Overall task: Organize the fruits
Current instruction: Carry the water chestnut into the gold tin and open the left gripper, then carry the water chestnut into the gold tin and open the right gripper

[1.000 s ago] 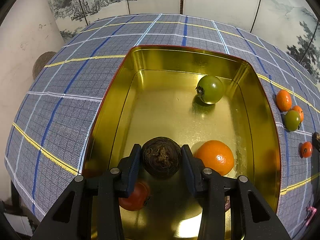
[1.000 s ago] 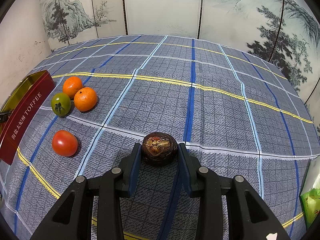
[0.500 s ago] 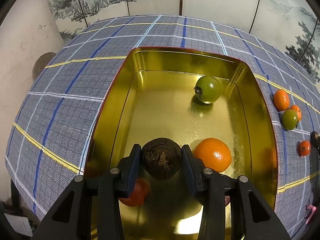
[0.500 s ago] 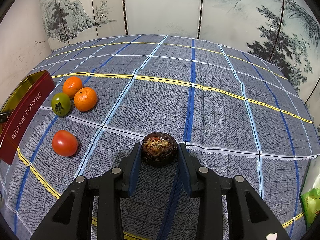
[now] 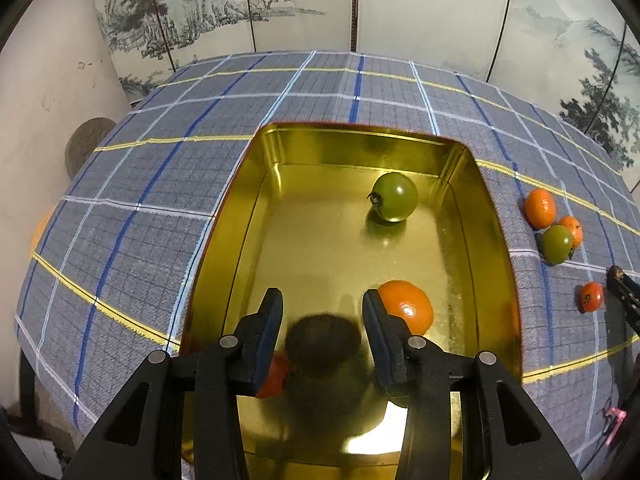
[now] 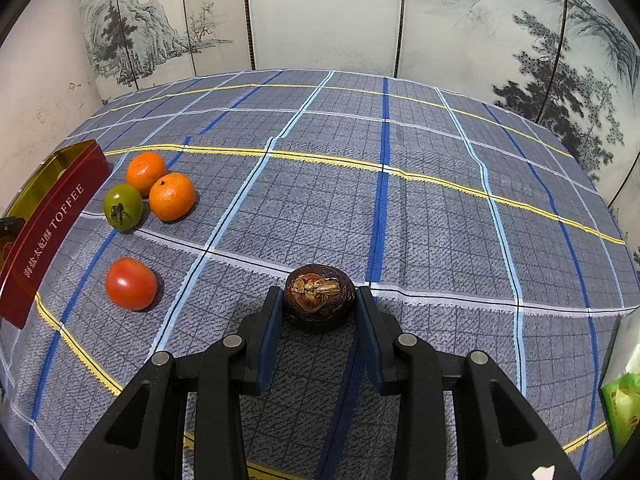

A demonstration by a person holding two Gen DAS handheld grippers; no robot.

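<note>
My left gripper [image 5: 322,312] is open above the gold tin [image 5: 320,144]. A dark brown fruit [image 5: 322,344], blurred, is free between and below its fingers, over the tin floor. In the tin lie a green tomato [image 5: 394,197], an orange [image 5: 408,309] and a red tomato [image 5: 274,376] partly hidden by the left finger. My right gripper [image 6: 318,310] is shut on another dark brown fruit [image 6: 319,295], just above the cloth. On the cloth lie two oranges [image 6: 172,196], a green tomato [image 6: 123,207] and a red tomato [image 6: 131,283].
The tin's red side [image 6: 48,228] reads TOFFEE at the left of the right wrist view. A green packet [image 6: 624,404] lies at the right edge. A painted folding screen [image 6: 320,16] stands behind the checked tablecloth [image 6: 400,200]. The right gripper's tip [image 5: 624,292] shows in the left wrist view.
My left gripper has opened and let go of its dark fruit, which is dropping into the tin. The left gripper has also risen. The right gripper has not moved.
</note>
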